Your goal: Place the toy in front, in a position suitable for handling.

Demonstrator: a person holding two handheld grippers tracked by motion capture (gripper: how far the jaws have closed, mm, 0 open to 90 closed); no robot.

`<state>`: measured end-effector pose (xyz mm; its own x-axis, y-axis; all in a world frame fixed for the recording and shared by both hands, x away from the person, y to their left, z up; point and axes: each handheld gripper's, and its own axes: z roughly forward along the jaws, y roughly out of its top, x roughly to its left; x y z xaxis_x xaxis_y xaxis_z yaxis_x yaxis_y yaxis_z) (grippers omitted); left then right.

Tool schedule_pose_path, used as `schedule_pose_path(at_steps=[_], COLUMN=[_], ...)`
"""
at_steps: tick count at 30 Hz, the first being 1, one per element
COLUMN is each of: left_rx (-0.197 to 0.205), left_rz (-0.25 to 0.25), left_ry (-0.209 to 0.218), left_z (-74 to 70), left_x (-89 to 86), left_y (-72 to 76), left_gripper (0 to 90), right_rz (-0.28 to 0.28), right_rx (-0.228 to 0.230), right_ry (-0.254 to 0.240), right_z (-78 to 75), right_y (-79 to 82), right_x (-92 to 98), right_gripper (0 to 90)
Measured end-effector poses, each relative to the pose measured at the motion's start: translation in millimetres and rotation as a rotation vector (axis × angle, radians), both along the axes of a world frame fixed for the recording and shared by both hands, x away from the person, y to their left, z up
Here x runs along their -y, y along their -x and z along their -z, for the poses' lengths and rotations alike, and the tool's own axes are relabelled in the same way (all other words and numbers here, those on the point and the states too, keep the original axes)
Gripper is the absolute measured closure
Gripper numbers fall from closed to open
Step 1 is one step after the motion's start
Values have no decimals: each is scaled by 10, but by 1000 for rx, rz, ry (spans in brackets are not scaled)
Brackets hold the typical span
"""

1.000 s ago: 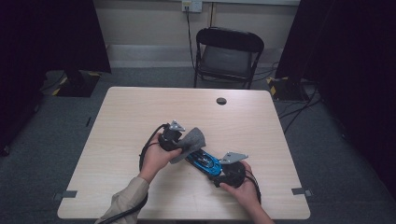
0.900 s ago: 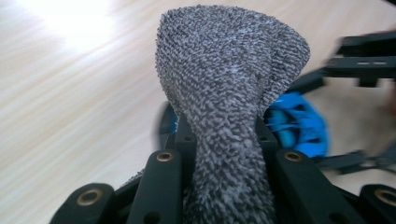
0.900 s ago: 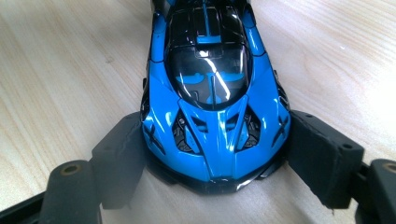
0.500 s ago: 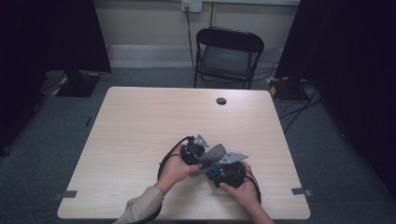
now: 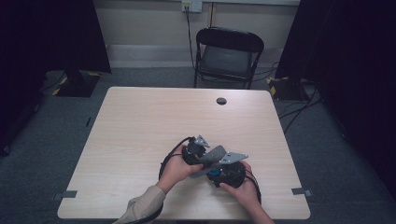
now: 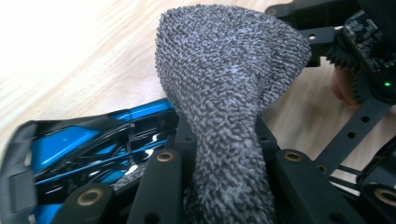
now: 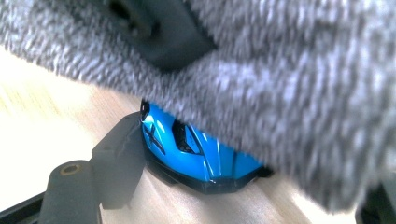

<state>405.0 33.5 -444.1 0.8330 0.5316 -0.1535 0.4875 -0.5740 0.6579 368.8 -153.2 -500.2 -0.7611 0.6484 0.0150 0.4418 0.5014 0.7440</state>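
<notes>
The left gripper, clamped tight on a grey cloth, holds it draped directly over the blue toy car, which the right gripper grips wide near the table's front edge.

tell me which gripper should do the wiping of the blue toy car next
Left. The left gripper is shut on the grey cloth, draped over the blue toy car; the right gripper grips the car.
</notes>
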Motion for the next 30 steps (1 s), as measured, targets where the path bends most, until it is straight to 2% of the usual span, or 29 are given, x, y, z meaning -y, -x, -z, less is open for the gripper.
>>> schedule_pose_path(at_steps=[3,4,16,23,24,30], left_rx=[3,15,7,14,12,5], left_rz=[-4,-18,-95,-126,-143,-173], left_ry=[0,-10,-17,-38,-35,-23], left_z=[-17,-38,-53,-61,-50,-29], left_x=[-26,-57,-291,-411,-447,-535], left_y=[-22,-46,-188,-231,-247,-292], left_gripper=[721,722,722,722,722,722], right_rz=[0,0,1,0,0,0], right_rx=[0,0,0,0,0,0], right_ry=[0,0,0,-1,-1,-1], right_z=[0,0,0,0,0,0], right_y=[0,0,1,1,0,1], right_x=[0,0,0,-1,-1,-1], right_gripper=[238,238,239,239,239,238])
